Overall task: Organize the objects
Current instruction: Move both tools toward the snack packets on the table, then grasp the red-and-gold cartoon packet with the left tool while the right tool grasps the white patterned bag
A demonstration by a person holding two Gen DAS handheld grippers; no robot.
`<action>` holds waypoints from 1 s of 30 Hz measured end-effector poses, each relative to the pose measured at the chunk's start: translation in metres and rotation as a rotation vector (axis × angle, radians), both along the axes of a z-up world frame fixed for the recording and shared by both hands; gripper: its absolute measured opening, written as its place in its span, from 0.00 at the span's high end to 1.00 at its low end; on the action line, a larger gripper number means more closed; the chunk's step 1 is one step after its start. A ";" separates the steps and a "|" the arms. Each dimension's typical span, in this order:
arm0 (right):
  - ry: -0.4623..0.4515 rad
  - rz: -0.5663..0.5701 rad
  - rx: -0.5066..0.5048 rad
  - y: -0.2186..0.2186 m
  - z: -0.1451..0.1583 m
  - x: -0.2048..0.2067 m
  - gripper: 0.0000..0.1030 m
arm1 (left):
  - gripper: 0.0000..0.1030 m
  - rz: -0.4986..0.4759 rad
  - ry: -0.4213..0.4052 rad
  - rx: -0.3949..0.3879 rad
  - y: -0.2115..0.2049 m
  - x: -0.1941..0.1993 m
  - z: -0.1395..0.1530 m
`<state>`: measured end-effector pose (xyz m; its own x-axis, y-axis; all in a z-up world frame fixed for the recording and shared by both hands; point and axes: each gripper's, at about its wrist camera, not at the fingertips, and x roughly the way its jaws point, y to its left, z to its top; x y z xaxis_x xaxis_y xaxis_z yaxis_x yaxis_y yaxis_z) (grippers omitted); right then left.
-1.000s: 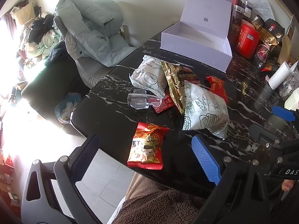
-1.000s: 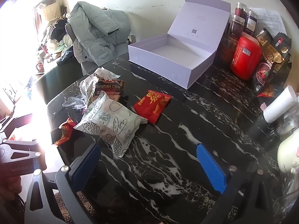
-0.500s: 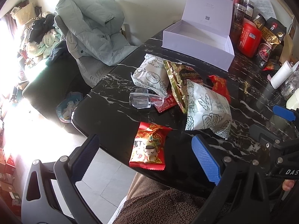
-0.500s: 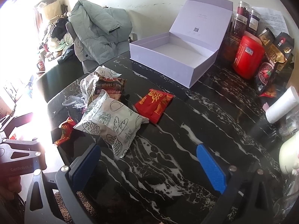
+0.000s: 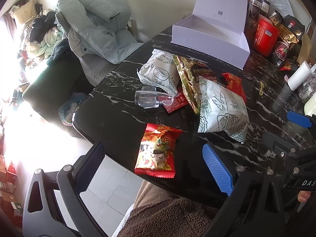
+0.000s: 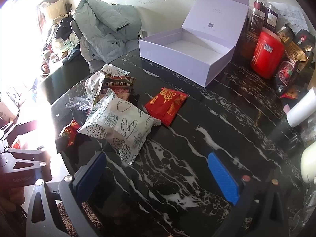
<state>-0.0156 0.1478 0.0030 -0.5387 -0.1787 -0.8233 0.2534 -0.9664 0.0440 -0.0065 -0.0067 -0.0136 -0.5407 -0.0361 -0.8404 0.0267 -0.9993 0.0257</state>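
1. Left gripper (image 5: 153,167): jaws spread wide, nothing between them, hovering over the near edge of the table (image 5: 118,106), just above the red cartoon snack packet (image 5: 157,151) lying at that edge.
2. Right gripper (image 6: 156,175): jaws likewise wide apart and empty, poised over bare marble toward the table's near side.
3. White bread-print packet (image 6: 120,126): lying near the near-left edge, partly overlapping the dark cereal bag (image 6: 116,86) behind it.
4. Second white packet (image 5: 158,71): farther along the left edge, touching the cereal bag's gold lining.
5. Red-and-gold packet (image 6: 167,104): flat near the table's middle, between the bread-print packet and the box.
6. Clear plastic tray (image 5: 148,98): close to the left edge, beside a small red sachet (image 5: 176,102).
7. White box (image 6: 183,57): at the far edge, lid standing open, interior bare.
8. Red canister (image 6: 265,54): at the far-right corner among jars and pouches.
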 end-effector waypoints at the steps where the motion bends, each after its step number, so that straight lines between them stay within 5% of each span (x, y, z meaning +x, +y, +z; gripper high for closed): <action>1: -0.002 0.001 -0.002 0.000 -0.001 0.000 0.00 | 0.03 -0.001 -0.003 0.001 0.000 0.000 -0.001; 23: -0.029 0.015 -0.094 0.003 -0.017 -0.005 0.00 | 0.04 -0.005 -0.087 0.046 -0.010 -0.009 -0.036; 30: -0.029 0.057 -0.116 -0.006 -0.021 -0.013 0.00 | 0.22 0.023 -0.103 0.062 -0.017 -0.016 -0.043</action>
